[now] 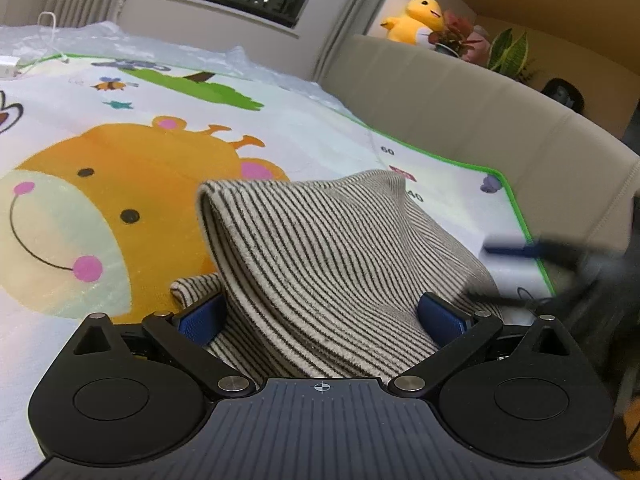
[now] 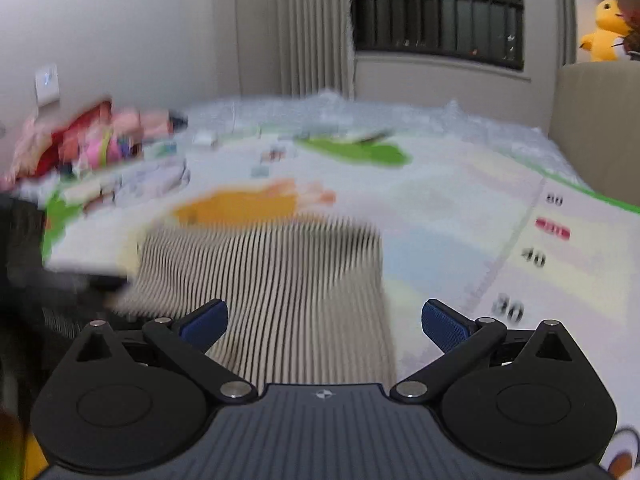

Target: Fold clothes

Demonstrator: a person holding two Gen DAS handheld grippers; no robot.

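Striped garment (image 1: pixel 320 256) on your cartoon play mat (image 1: pixel 120 184)
Left hand-held gripper (image 1: pixel 320 320): fingers spread wide, cloth bunched between them. Right hand-held gripper (image 2: pixel 324 324): fingers likewise apart, above the garment's edge.

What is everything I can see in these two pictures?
striped garment: one, beige with dark stripes, bunched on the mat between the left tool's fingers
play mat: one, white with orange giraffe, green edge
pile of clothes: one, red and pink, blurred, mat's far left
plush duck: one, yellow, behind the sofa back
potted plants: two, red and green, beside the duck
left tool: black, blue pads, open
right tool: same, open
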